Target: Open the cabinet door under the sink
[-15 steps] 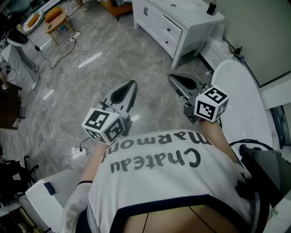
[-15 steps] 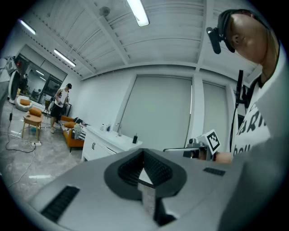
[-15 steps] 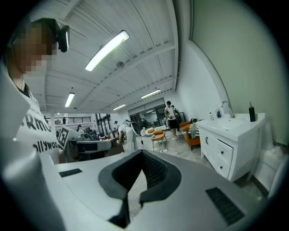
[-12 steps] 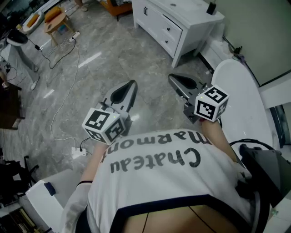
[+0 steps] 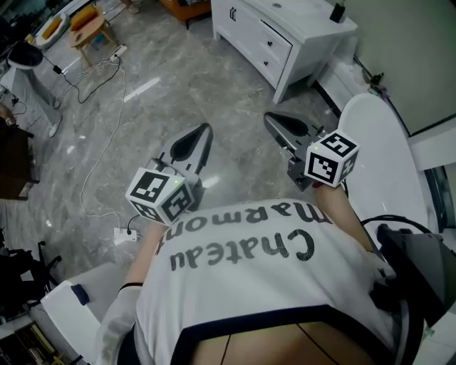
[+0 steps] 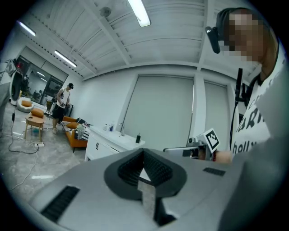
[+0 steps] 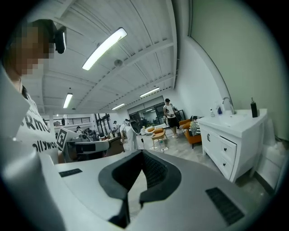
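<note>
Left gripper and right gripper, jaws pressed together, empty: we must next reach the cabinet door.

**Head view.** The sink cabinet stands on the floor at the far right, against the wall. A bottle stands on the right end of its counter.

The left hand-held gripper and the right hand-held gripper hang side by side above the floor, just before the person's torso. Both are well apart from the cabinet, which lies ahead of them and to the right.

A small table stands at the far left. From near it a cable trails across the floor toward a power strip, which lies left of the left hand-held gripper. A curved fixture lies just right of the right hand-held gripper.
</note>
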The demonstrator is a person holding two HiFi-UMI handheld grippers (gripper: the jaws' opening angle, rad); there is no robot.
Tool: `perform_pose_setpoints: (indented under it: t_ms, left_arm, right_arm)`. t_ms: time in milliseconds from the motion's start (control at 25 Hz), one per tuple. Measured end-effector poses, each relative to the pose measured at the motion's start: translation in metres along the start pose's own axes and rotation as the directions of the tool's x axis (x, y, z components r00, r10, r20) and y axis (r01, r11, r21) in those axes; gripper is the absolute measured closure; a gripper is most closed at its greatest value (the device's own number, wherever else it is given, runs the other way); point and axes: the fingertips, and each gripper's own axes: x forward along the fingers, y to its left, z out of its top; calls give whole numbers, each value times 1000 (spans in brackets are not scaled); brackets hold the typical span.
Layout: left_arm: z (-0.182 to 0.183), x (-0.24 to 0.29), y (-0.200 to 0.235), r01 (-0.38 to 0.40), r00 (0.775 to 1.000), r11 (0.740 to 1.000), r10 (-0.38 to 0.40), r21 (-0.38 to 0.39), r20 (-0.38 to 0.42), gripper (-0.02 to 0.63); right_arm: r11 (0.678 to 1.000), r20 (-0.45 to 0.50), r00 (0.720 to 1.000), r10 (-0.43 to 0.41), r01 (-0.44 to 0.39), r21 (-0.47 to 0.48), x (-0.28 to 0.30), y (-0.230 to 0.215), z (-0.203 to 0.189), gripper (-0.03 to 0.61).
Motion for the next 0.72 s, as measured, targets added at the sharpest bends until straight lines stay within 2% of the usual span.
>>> perform_pose_setpoints:
  t_ms: [280,480,600,720]
  left_arm:
    - [-5,-21,37,-40,999,999,39,-21,-21,606]
    - [-22,-33,66,-78,997,992,75,-96,-30,606]
    - [-30,-31,79,-105,994,988,101,-116,-44,606]
    - [-23,-10,101,-121,993,986,120,-111,-21,606]
  right_arm:
    - [997,25,999,-26,24,75,29,-2,-5,574]
    - [995,-60,997,-49,54,84,50,-7,-32,574]
    - [995,-119,993,-16,28,94,60,-16,-46,574]
    - [996,-67,998,12,-6,91,85,-45,-27,574]
